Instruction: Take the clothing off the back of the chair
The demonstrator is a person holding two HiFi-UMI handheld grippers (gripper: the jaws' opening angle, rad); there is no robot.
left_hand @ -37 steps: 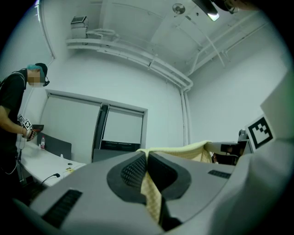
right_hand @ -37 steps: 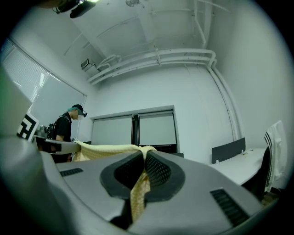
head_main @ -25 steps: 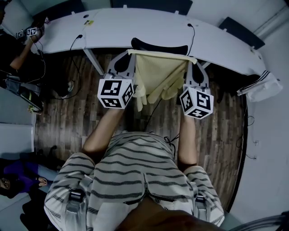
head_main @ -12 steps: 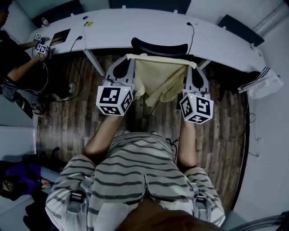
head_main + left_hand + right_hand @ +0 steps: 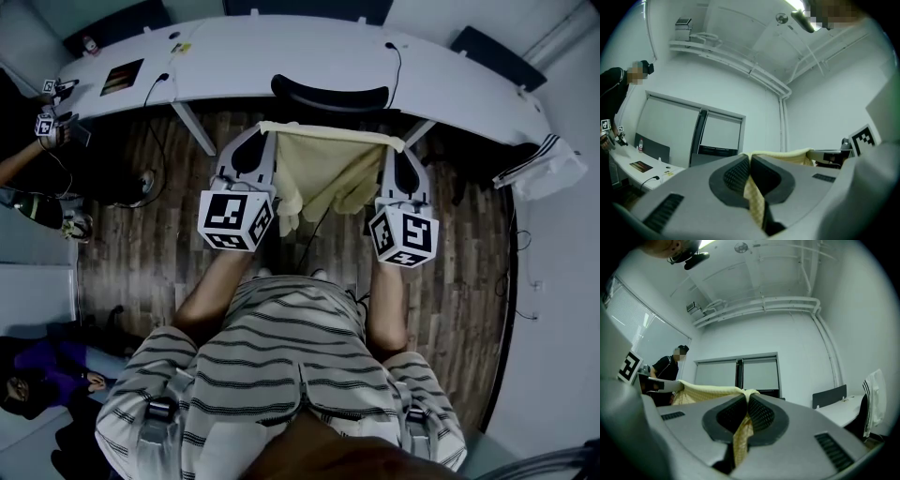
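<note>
A pale yellow garment (image 5: 323,173) hangs spread between my two grippers, just in front of the black chair back (image 5: 328,94) and apart from it. My left gripper (image 5: 266,131) is shut on the garment's top left corner, and the cloth (image 5: 754,199) shows pinched between its dark pads. The right gripper (image 5: 397,146) is shut on the top right corner, with cloth (image 5: 739,439) trailing down from its pads. The top edge runs taut from one gripper to the other, and the rest of the garment hangs down towards the floor.
A long curved white desk (image 5: 281,61) runs behind the chair, with cables on it. A striped cloth (image 5: 539,173) lies at the desk's right end. Another person's hand (image 5: 47,127) works at the far left. Wooden floor (image 5: 150,253) lies below.
Both grippers have drawn back towards me with the garment, so its top edge now sits farther from the chair back. The person at the left has shifted.
</note>
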